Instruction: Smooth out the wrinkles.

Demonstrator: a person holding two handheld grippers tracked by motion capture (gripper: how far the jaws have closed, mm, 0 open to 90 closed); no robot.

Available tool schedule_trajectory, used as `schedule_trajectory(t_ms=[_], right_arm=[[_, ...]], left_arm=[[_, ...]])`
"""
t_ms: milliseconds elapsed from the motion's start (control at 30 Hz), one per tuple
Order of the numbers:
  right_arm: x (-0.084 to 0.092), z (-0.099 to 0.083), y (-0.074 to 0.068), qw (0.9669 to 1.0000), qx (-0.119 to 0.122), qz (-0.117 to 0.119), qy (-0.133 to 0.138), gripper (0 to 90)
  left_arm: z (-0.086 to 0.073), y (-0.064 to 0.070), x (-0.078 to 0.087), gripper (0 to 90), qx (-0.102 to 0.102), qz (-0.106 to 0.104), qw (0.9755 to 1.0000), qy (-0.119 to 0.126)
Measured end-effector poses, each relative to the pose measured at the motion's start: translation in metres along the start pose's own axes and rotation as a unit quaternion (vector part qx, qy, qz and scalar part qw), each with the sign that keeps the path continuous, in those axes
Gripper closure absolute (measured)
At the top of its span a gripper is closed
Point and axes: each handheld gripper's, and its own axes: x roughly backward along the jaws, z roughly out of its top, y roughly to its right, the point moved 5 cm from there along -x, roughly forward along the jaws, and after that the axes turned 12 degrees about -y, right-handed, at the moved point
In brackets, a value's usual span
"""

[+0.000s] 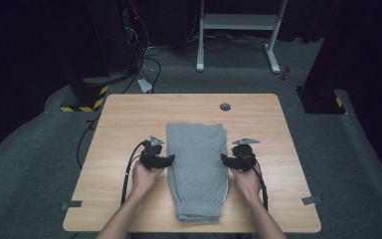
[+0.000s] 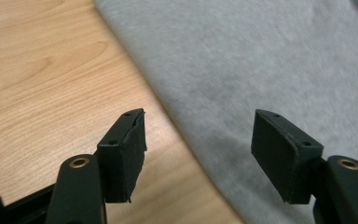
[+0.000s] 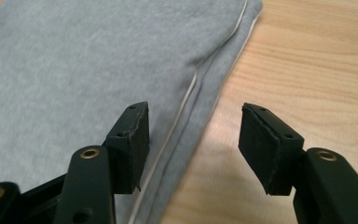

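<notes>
The left tool (image 1: 171, 160) is held with its jaws spread and nothing pinched; in the left gripper view the left edge of the grey folded trousers (image 2: 261, 70) is seen running between its pads (image 2: 126, 154), untouched. The right tool (image 1: 224, 159) is likewise spread and empty, its jaws straddling the trousers' right edge with the white side stripe (image 3: 186, 102). The garment is laid in the middle of the worktop (image 1: 129, 114), its long axis running away from the person, cuffed hem nearest. Each tool is pointed inward at mid-length, just beside its own edge, so neither hand is judged nearer; a paired grasp of both edges seems called for.
</notes>
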Motion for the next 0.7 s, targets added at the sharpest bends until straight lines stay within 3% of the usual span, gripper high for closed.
schedule_trajectory(t_ms=[67,100,167,467,533,667,700], right_arm=[[-0.002,0.007,0.0,0.9999,-0.014,0.003,0.0,43.7],[-0.004,0.009,0.0,0.9999,-0.015,0.002,-0.001,43.7],[-0.008,0.015,0.0,0.9998,-0.021,-0.004,-0.003,43.3],[-0.027,0.028,0.01,0.9975,-0.069,-0.009,-0.016,38.4],[-0.029,0.032,0.01,0.9976,-0.066,-0.011,-0.019,38.2],[-0.036,0.035,0.011,0.9969,-0.07,-0.027,-0.027,38.5],[-0.037,0.035,0.011,0.9972,-0.064,-0.03,-0.025,38.7]], left_arm=[[0.006,-0.004,-0.004,32.5,-0.003,0.002,1.0,0.0],[0.009,-0.006,-0.004,32.9,0.005,-0.004,1.0,0.006],[0.013,-0.01,-0.007,31.2,0.022,-0.02,0.9995,-0.003],[0.022,-0.017,-0.024,30.4,0.064,-0.011,0.9978,0.013],[0.024,-0.017,-0.025,29.9,0.075,-0.016,0.9969,0.021],[0.025,-0.015,-0.028,29.2,0.074,0.001,0.997,0.024],[0.025,-0.012,-0.029,29.2,0.055,0.02,0.9982,0.015]])
